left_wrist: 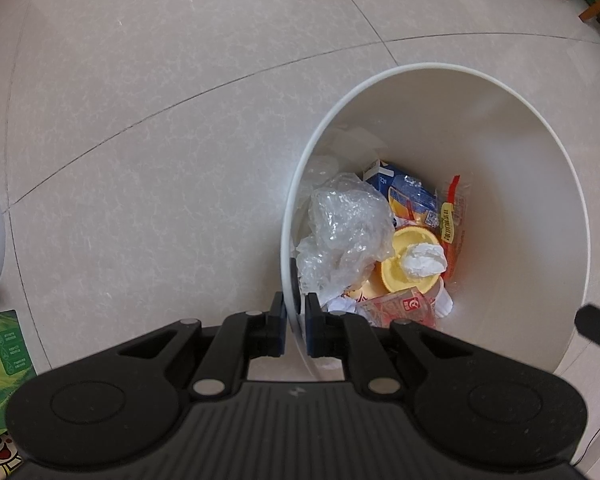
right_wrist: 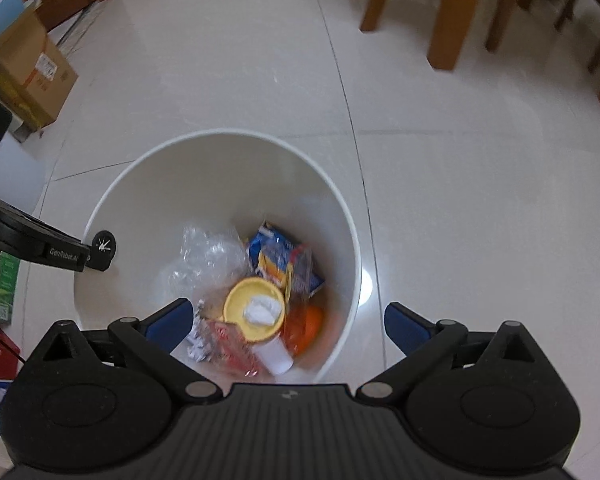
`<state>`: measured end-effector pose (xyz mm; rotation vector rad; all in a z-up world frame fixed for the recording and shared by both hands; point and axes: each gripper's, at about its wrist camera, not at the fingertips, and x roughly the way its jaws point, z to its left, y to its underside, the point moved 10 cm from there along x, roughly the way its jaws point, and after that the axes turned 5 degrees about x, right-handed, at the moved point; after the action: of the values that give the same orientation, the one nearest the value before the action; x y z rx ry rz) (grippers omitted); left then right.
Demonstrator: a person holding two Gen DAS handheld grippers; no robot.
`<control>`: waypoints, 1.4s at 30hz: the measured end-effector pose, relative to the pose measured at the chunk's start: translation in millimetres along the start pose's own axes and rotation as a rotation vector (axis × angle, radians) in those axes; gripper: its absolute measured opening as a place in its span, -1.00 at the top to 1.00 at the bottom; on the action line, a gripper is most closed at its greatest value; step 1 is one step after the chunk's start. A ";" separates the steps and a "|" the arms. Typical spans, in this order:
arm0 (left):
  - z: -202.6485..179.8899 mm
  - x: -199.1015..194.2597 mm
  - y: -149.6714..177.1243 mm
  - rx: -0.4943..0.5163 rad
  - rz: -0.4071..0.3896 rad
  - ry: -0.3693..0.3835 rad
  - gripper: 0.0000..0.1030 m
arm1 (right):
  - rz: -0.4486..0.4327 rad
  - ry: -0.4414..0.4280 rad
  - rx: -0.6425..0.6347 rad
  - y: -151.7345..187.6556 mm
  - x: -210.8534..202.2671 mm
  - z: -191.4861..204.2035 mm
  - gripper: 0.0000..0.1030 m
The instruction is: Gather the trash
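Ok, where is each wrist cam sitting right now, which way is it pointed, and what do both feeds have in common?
Left wrist: on the left gripper, looking down; its fingers clamp the white bin's rim.
Right wrist: on the right gripper, above the bin, looking down inside; jaws wide open, empty. The left gripper shows at that view's left edge.
Shared: the bin and its trash, including the yellow lid and clear plastic.

Bin (right_wrist: 220, 184) on floor (right_wrist: 460, 200); inside: plastic wrap (left_wrist: 348, 228) left, lid (right_wrist: 254, 308) w/ tissue wad (right_wrist: 262, 310) in middle, carton (right_wrist: 272, 256) behind it. Left gripper (left_wrist: 296, 320) straddles the bin's near rim; right gripper (right_wrist: 288, 324) above the bin's near edge. Cardboard box (right_wrist: 32, 72) far left, chair legs (right_wrist: 444, 12) far right behind bin.
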<state>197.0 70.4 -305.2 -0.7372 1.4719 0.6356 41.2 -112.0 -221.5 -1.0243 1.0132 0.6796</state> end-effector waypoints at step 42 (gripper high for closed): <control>-16.5 -112.0 50.2 0.128 -0.249 -0.054 -0.68 | -0.053 0.109 0.168 82.6 -106.1 26.6 -1.00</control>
<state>146.0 96.7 -195.4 -0.7824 1.3320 0.3650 -61.5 -56.1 -150.1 -0.9455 1.1148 0.4904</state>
